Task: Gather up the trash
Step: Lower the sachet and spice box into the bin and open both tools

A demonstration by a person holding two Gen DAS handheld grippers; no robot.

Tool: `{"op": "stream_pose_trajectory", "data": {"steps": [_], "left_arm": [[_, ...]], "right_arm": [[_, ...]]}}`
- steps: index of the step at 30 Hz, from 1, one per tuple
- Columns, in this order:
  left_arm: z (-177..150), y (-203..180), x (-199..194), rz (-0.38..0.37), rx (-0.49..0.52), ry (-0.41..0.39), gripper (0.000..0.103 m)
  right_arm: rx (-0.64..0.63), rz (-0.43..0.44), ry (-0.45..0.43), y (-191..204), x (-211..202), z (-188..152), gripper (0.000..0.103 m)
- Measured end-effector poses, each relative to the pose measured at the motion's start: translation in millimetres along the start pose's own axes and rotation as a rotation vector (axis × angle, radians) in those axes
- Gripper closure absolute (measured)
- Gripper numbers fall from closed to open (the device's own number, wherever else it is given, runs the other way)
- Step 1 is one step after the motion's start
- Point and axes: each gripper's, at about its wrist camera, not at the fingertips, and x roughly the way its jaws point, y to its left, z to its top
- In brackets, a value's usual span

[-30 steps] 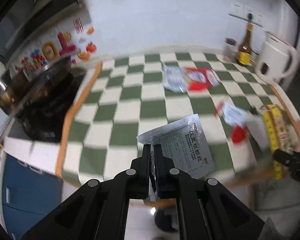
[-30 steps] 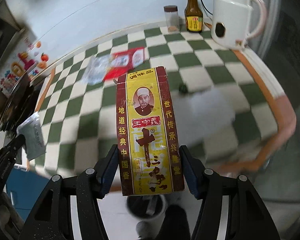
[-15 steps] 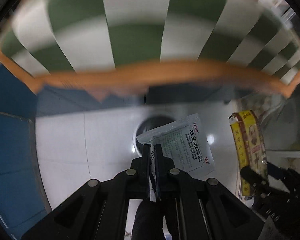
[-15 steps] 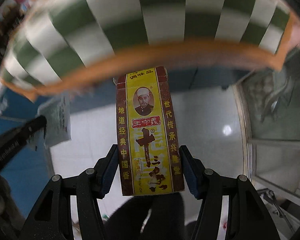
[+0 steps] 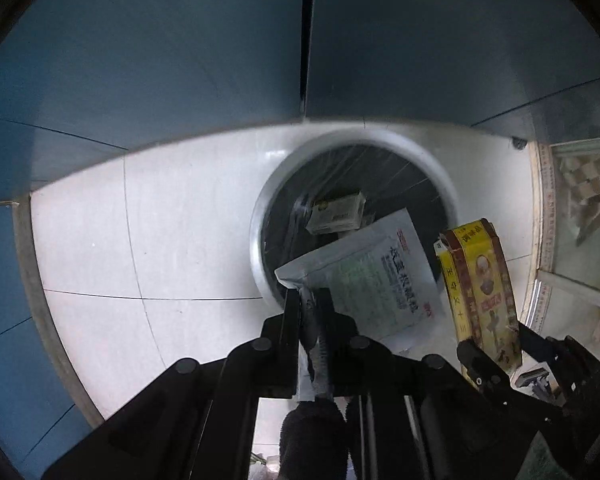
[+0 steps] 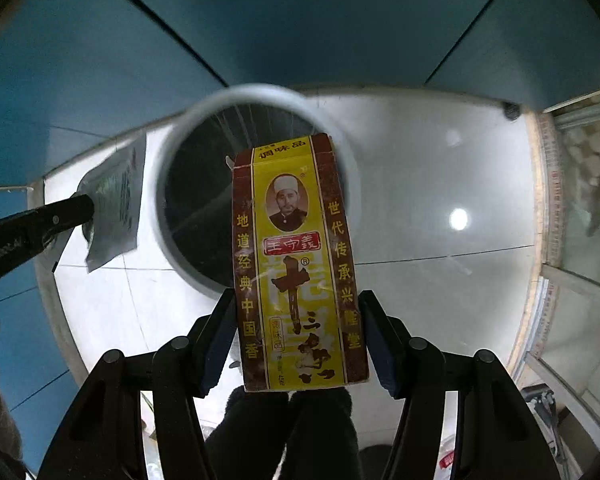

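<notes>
My left gripper (image 5: 308, 300) is shut on the corner of a silver sachet (image 5: 376, 280) and holds it over the near rim of a round white trash bin (image 5: 260, 216) with a dark liner. A small white and yellow box (image 5: 336, 212) lies inside the bin. My right gripper (image 6: 300, 312) is shut on a yellow and brown spice box (image 6: 296, 264) and holds it upright above the bin (image 6: 172, 160). The spice box also shows at the right in the left wrist view (image 5: 480, 292), and the sachet at the left in the right wrist view (image 6: 116, 204).
The bin stands on a white tiled floor (image 5: 160, 240) against blue cabinet doors (image 5: 180, 60). A glass door frame (image 6: 552, 240) runs along the right side. A gloved hand (image 6: 292, 432) shows under the right gripper.
Both grippers have swung down from the green checkered counter, past its orange edge, to over the floor bin. Each keeps its hold on its item.
</notes>
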Motion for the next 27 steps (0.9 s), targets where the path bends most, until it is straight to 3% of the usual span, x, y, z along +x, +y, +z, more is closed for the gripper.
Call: {"op": "stream_pose_trajectory", "data": {"steps": [1,2,4,5,6,7,10,17,27], "left_arm": [[1.5,0.5,3.3,0.006,-0.001,-0.002,0.09],[-0.7,0.1,6.2,0.007,-0.003,-0.006,0.081],[-1.9,0.4,7.0,0.004,-0.019,-0.032,0.052],[-2.0,6.5,5.6,0.007,-0.028,-0.052,0.024],[-2.9,10.5,2.5,0.011,-0.035,-0.07,0.002],[-3.4,14.7,-1.0,0.007,-0.043,-0.083,0.0],[-7.6,21.0,-5.3,0.016,-0.059,-0.081,0.0],[-23.9,30.9,-30.7,0.072,-0.083,-0.105,0.0],[-68.8,35.5,-117.9,0.103,-0.135,-0.119,0.0]], "right_arm": [[-0.003,0.003,0.013,0.9,9.8,2.1,0.04],[-0.005,0.007,0.024,2.7,17.9,6.0,0.039],[-0.004,0.011,0.037,3.2,27.9,9.2,0.031],[-0.005,0.003,0.035,3.9,31.1,8.8,0.015],[-0.003,-0.003,0.029,1.1,32.6,9.6,0.009],[-0.001,-0.002,0.025,-4.1,33.1,11.0,0.003],[0.027,-0.003,0.011,-9.1,27.8,8.8,0.0],[0.072,-0.035,-0.027,-21.3,-4.8,7.7,0.0],[0.046,-0.065,-0.082,-25.4,-115.0,-15.3,0.0]]}}
